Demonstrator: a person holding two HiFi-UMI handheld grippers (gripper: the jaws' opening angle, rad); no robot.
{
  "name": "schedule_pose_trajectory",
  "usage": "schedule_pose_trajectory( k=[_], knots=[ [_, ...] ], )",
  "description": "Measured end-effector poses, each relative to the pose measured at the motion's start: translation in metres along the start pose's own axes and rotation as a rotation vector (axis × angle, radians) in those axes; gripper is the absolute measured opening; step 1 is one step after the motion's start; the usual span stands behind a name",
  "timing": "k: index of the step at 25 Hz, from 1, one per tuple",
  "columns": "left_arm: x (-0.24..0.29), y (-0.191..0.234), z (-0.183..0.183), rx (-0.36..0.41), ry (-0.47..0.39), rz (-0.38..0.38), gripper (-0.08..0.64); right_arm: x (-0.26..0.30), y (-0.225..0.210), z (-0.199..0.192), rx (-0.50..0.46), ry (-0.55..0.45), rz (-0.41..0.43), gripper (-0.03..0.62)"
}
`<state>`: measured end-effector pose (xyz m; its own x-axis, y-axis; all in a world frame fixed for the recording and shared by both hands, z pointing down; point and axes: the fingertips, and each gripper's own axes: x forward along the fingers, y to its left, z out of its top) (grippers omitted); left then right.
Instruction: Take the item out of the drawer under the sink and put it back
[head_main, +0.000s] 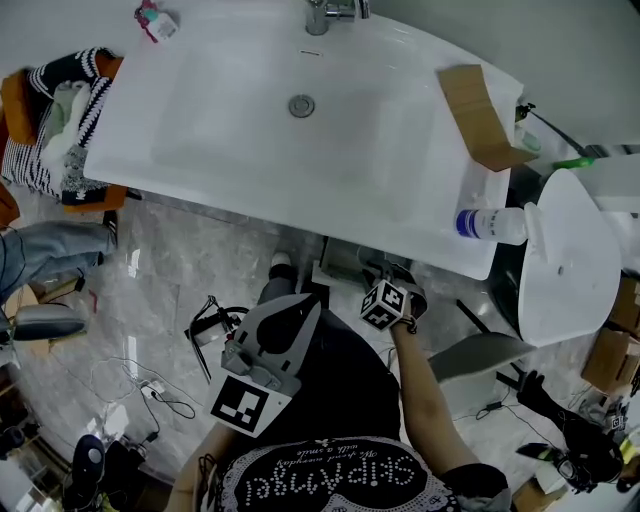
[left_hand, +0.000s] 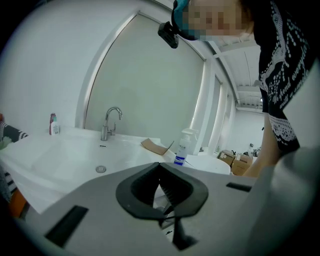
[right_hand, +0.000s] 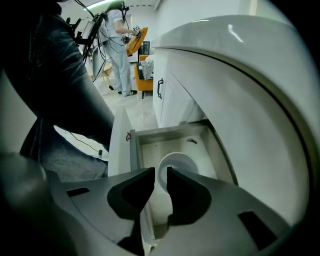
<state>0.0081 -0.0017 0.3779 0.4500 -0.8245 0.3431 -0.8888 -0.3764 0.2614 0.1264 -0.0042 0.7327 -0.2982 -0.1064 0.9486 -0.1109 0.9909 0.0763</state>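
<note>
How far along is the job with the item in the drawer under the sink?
Done: the drawer is pulled open. In hand: the right tongs stand open above the white bowl sitting in that drawer, not gripping it. Remaining: I cannot tell whether lifting, or only closing, is still to do.

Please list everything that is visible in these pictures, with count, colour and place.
sink: one, white, head view centre
faucet: one, silver, behind the basin
cardboard piece: one, brown, sink's right side
bottle: one, white with blue label, sink's right corner
toilet: one, white, right of sink
chair: one, orange, left of sink
drawer: one, pale, open under sink
round container: one, white, inside drawer
left gripper: one, grey, shut, empty
right gripper: one, grey, open, above the container
</note>
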Motion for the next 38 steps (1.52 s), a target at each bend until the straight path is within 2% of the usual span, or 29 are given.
schedule_pose_trajectory(
  k=[4, 17, 22, 29, 33, 38],
  knots=[
    [0.002, 0.005, -0.001, -0.016, 0.005, 0.013, 0.0, 0.013, 0.002, -0.007, -0.056, 0.055, 0.01, 0.067],
    [-0.001, 0.019, -0.005, -0.06, 0.029, 0.058, 0.0, 0.046, -0.001, -0.016, -0.04, 0.134, 0.059, 0.067],
    [-0.002, 0.018, -0.007, -0.062, 0.035, 0.049, 0.0, 0.045, -0.007, -0.019, -0.019, 0.133, 0.034, 0.028],
    [-0.006, 0.01, -0.008, -0.054, 0.02, 0.013, 0.0, 0.028, -0.008, -0.01, -0.013, 0.098, -0.001, 0.023],
    [-0.008, 0.004, -0.008, -0.012, -0.009, -0.025, 0.0, 0.007, -0.015, -0.003, -0.003, 0.059, -0.063, 0.023],
    [-0.013, -0.003, -0.011, 0.06, -0.019, -0.084, 0.0, -0.026, -0.01, -0.001, 0.065, 0.025, -0.125, 0.023]
  ],
)
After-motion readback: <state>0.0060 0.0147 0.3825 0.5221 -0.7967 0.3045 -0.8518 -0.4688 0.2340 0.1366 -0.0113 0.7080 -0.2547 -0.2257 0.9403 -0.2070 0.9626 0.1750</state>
